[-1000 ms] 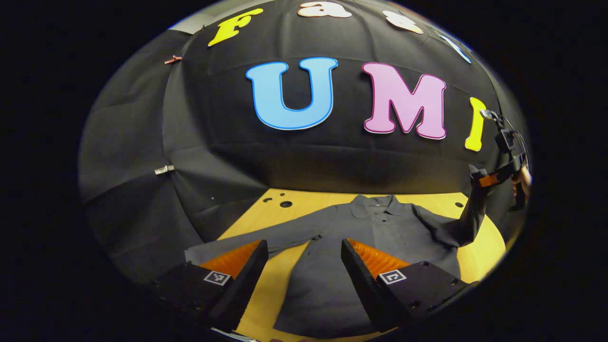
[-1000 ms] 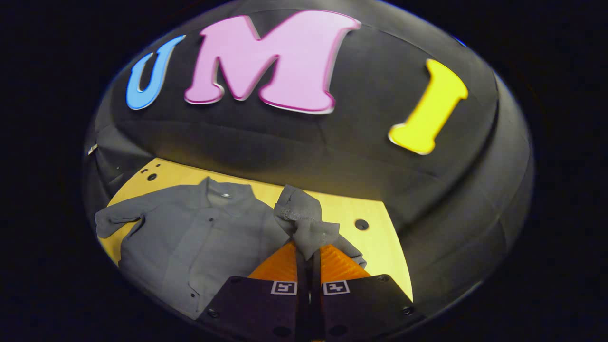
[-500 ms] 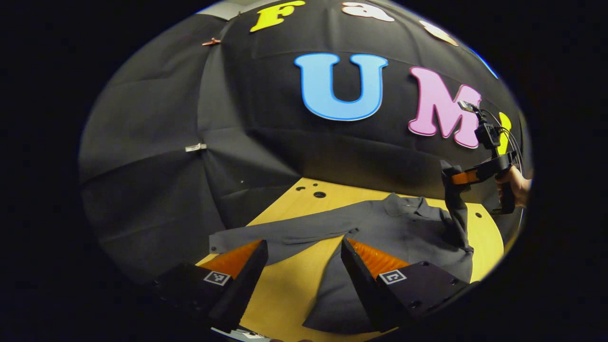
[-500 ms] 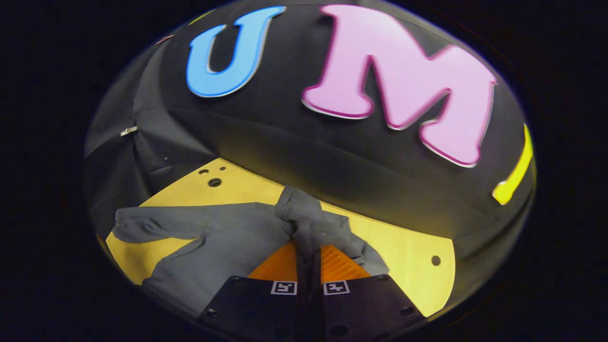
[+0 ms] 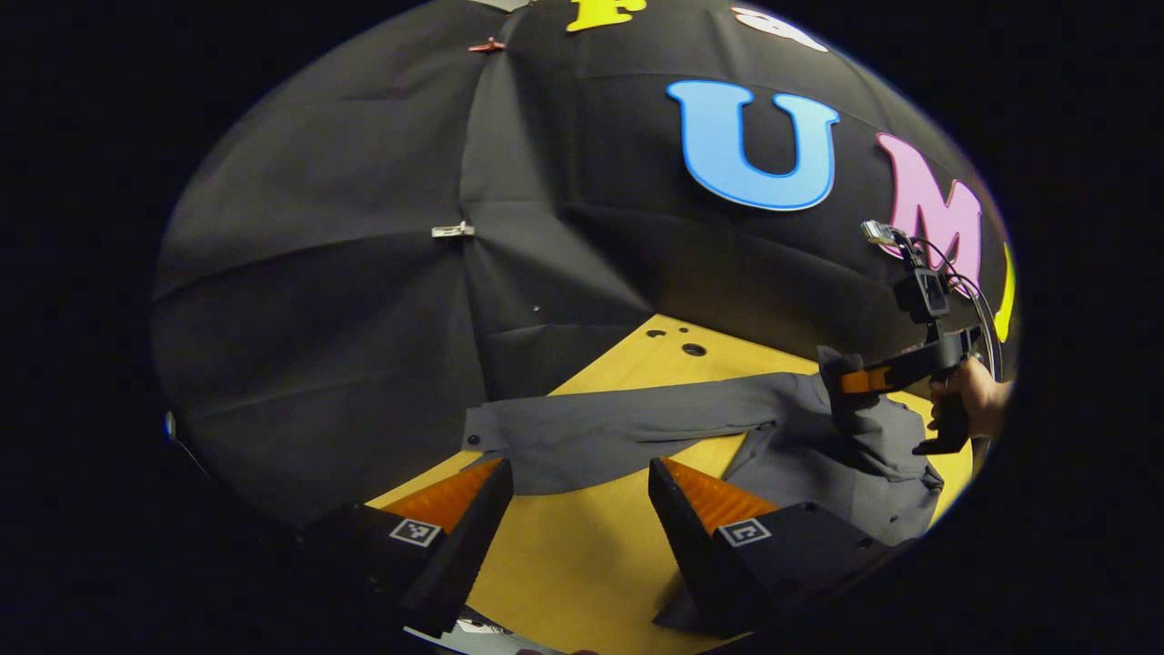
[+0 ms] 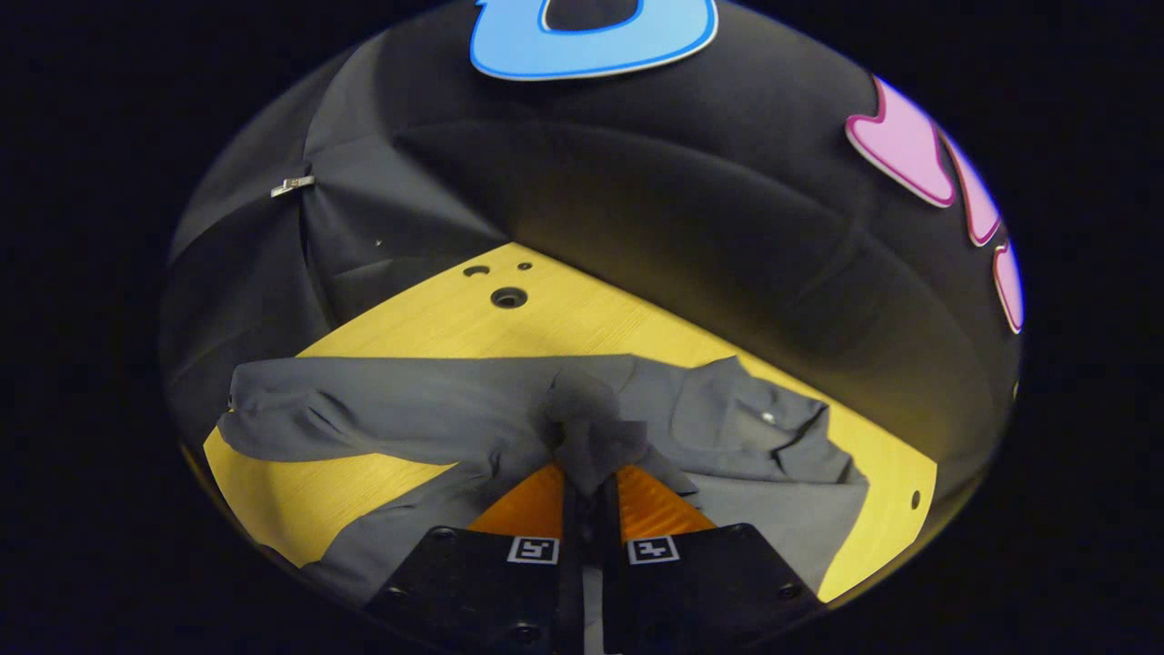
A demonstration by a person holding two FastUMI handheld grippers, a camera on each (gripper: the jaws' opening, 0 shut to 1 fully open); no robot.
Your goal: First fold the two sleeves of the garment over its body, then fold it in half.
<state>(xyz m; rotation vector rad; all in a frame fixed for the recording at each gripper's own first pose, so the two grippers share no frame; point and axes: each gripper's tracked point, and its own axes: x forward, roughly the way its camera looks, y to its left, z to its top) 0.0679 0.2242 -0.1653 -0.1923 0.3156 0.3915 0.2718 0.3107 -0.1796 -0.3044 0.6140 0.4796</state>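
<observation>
The dark grey long-sleeved collared shirt lies spread on the yellow wooden counter, collar toward the booth's back wall. The right hand-held gripper has its fingers pressed together on the cuff of one grey sleeve, holding it bunched just above the shirt's body near the collar. Judging from this, the first sleeve fold is under way but not finished: the cuff is over the chest yet not laid flat or released. The other sleeve stretches straight out across the counter, untouched, so the second sleeve fold and the final fold in half are both left to do.

The left hand-held gripper hovers with its fingers spread wide and nothing between them, over bare counter just short of the outstretched sleeve; it looks placed to take that sleeve next.

The left gripper view gives the side-on picture: the right hand-held gripper, the person's hand holding it, and the sleeve hanging from it onto the shirt's body. The right gripper view gives what that angle lacks: the collar laid open, a small pale button, and how closely the cuff sits between its own fingers.
</observation>
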